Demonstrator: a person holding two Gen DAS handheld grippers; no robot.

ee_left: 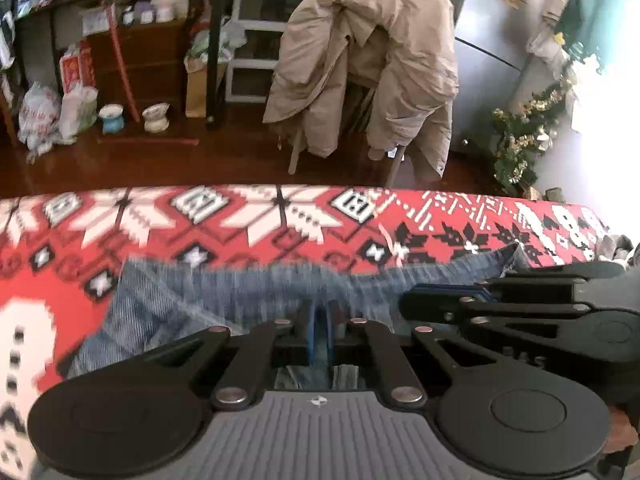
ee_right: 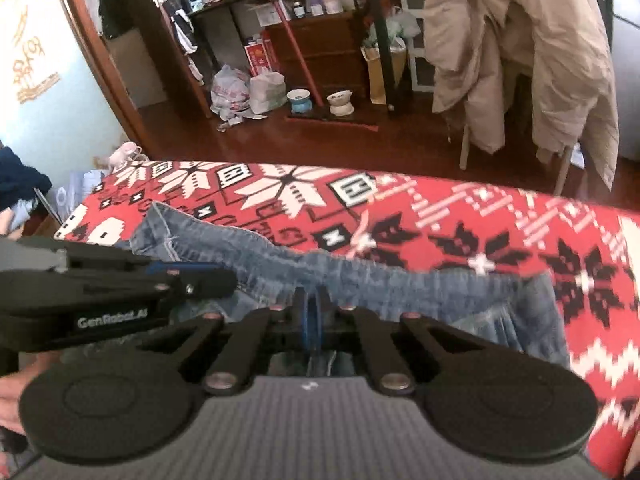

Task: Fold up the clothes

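A pair of blue denim jeans (ee_left: 208, 300) lies across the lower middle of both wrist views, on a red, white and black patterned cloth (ee_left: 280, 216) that covers what looks like a tabletop or a bed; which of the two, the pictures do not settle. The left gripper (ee_left: 320, 320) has its jaws pressed together on an edge of the denim, blue pads closed with cloth between them. The right gripper (ee_right: 312, 316) pinches the same edge in the same way, and each gripper shows at the side of the other's view, so the two hold the garment close together.

The held edge runs as a raised, blurred band from centre left to centre right of each frame, so the jeans (ee_right: 400, 280) seem to be in mid-motion. In the right wrist view a hem or cuff lies flat toward the upper left of the cloth.

My judgement: a fold is under way, with an edge being carried across. How many folds the denim already has cannot be read, as the grippers hide its near part. Behind, a beige coat (ee_left: 368, 60) hangs over a chair.
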